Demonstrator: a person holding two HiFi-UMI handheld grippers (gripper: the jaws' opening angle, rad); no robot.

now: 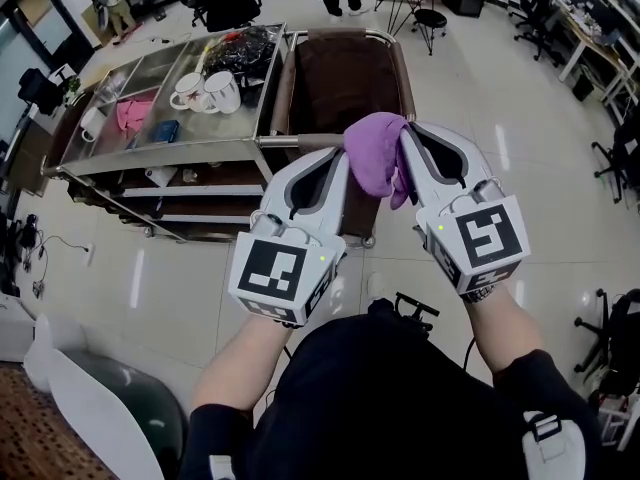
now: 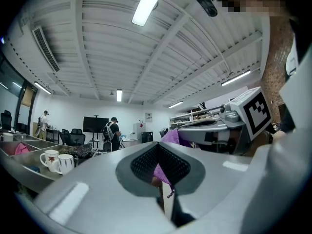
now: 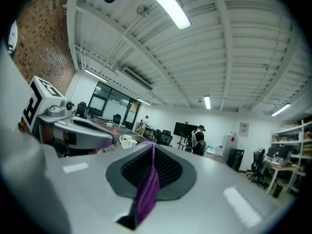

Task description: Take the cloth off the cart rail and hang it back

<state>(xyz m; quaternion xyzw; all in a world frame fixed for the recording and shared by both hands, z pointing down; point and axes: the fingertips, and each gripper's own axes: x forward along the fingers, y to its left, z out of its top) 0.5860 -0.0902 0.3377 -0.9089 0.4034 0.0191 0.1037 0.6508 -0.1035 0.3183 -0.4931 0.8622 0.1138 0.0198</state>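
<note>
A purple cloth (image 1: 375, 158) hangs bunched in the air between my two grippers, just above the cart's steel rail (image 1: 300, 140). My left gripper (image 1: 340, 160) is shut on the cloth's left edge, and a purple strip shows between its pads (image 2: 162, 172). On the cloth's right side my right gripper (image 1: 405, 136) is shut too, with a purple fold (image 3: 147, 189) pinched in its jaws. Both grippers point away from me and slightly upward, close side by side. The cloth does not touch the rail.
The steel cart (image 1: 120, 158) stands in front of me with two white mugs (image 1: 205, 91), a pink cloth (image 1: 133, 113) and a black bag (image 1: 240, 48) on top. Beyond the rail a brown sack (image 1: 345, 88) hangs inside a steel frame. Office chairs and people stand further back.
</note>
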